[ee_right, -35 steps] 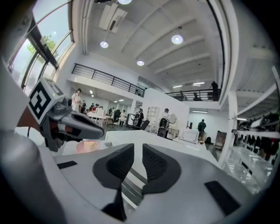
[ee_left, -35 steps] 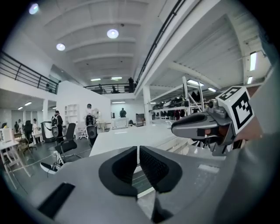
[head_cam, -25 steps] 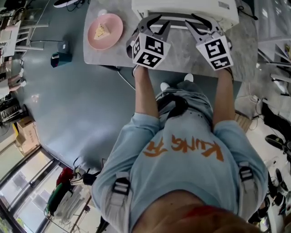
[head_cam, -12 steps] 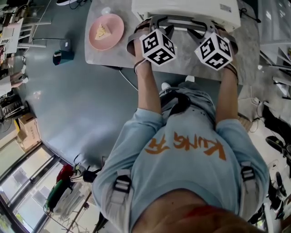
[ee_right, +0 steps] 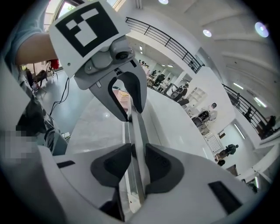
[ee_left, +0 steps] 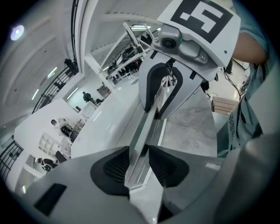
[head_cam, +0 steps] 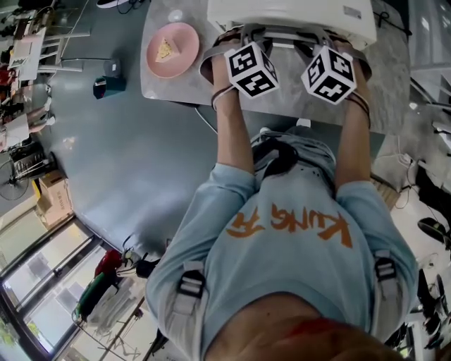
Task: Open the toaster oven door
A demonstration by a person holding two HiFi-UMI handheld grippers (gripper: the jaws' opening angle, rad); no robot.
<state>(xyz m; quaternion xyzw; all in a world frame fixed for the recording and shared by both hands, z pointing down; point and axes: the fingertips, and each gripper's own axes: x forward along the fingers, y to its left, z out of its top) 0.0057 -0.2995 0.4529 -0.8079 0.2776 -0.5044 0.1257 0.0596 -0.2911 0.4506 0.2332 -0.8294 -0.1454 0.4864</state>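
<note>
Head view: a white toaster oven (head_cam: 289, 14) stands at the far edge of a grey marbled table (head_cam: 282, 99). The left gripper (head_cam: 241, 33) and the right gripper (head_cam: 320, 34) both reach its front side by side, well apart from each other. A strip of bare tabletop lies between the oven and the table's near edge, under the wrists. Off to the left a round pink plate (head_cam: 184, 62) with a cake slice (head_cam: 165, 48) sits near the table's left edge, well apart from the grippers. Open grey floor (head_cam: 127, 155) spreads beyond that edge.

Left gripper view: the dark pads (ee_left: 114, 168) stand narrow, clamped on the oven door's silver bar handle (ee_left: 146, 131). The bar runs straight away to the other gripper, which is clamped farther along it. The white oven top lies to the left of the bar and bare table to its right.

Right gripper view: the jaws have just been closing and now stand narrow. The same handle (ee_right: 133, 131) is pinched between the pads (ee_right: 156, 166). Free tabletop lies to the left of the bar and the oven body to its right.
</note>
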